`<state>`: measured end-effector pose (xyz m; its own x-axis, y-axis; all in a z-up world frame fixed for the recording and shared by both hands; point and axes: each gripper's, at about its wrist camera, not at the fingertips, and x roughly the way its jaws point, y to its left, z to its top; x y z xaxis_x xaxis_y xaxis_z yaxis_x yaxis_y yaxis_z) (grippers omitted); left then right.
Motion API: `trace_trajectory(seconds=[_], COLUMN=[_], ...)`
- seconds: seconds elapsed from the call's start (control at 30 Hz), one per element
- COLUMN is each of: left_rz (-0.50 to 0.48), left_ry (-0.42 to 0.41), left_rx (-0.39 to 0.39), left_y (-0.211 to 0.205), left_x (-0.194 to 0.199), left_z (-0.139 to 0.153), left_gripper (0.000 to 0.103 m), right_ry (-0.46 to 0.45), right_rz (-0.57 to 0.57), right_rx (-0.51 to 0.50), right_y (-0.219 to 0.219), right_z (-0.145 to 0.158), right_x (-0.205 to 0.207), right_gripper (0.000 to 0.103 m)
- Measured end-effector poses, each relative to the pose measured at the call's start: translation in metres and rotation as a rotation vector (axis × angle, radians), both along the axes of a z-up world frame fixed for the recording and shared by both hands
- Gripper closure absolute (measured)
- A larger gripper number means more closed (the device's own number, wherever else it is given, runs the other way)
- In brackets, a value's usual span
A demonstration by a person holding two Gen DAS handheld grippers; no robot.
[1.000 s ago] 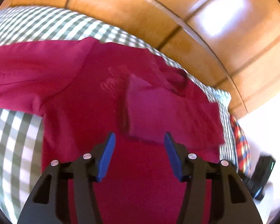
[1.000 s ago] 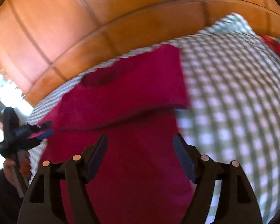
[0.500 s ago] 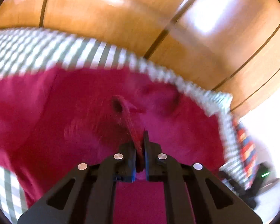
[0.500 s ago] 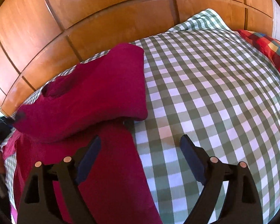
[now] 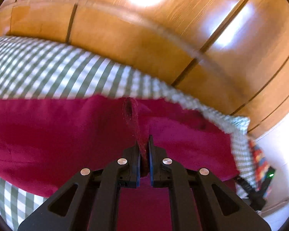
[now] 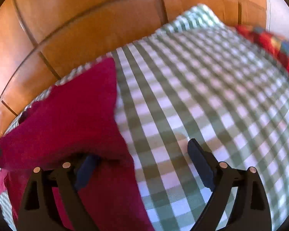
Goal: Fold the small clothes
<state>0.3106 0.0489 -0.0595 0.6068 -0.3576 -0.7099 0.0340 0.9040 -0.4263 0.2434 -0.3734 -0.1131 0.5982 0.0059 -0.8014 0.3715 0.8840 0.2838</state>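
Note:
A magenta shirt point(image 5: 48, 134) lies on a green and white checked cloth point(image 5: 48, 73). My left gripper point(image 5: 144, 154) is shut on a pinched fold of the shirt, which stands up as a ridge between the blue pads. In the right wrist view the shirt point(image 6: 67, 127) lies at the left with one part folded over the body. My right gripper point(image 6: 142, 165) is open and empty, low over the shirt's right edge, with its left finger point(image 6: 86, 169) over the shirt and its right finger point(image 6: 200, 163) over the checked cloth point(image 6: 202, 96).
A wooden panelled wall point(image 5: 144, 28) rises behind the cloth. A red, blue and yellow plaid fabric point(image 6: 275, 46) lies at the far right edge. The other gripper and a dark device with a green light point(image 5: 260, 182) show at the right in the left wrist view.
My left gripper closed on a fold of the shirt and has lifted it. My right gripper stayed open and moved right and lower, now straddling the shirt's right edge.

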Motion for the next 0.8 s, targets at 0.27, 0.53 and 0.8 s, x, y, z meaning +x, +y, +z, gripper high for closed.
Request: trace_trajectory(seconds=[0.27, 0.53, 0.8], left_rz=[0.012, 0.143, 0.243], left_ry=[0.048, 0.010, 0.012], left_rx=[0.141, 0.046, 0.012], left_y=[-0.006, 0.044, 0.095], left_x=[-0.002, -0.031, -0.081], left_z=[-0.036, -0.008, -0.003], left_gripper=[0.097, 0.054, 0.054], right_ry=[0.028, 0.038, -0.131], right_rz=[0.012, 0.071, 0.354], right_rx=[-0.075, -0.249, -0.275], right_y=[0.006, 0.019, 0.102], right_z=[0.005, 0.033, 0.068], right_x=[-0.004, -0.044, -0.026], right_gripper=[0.009, 0.008, 0.008])
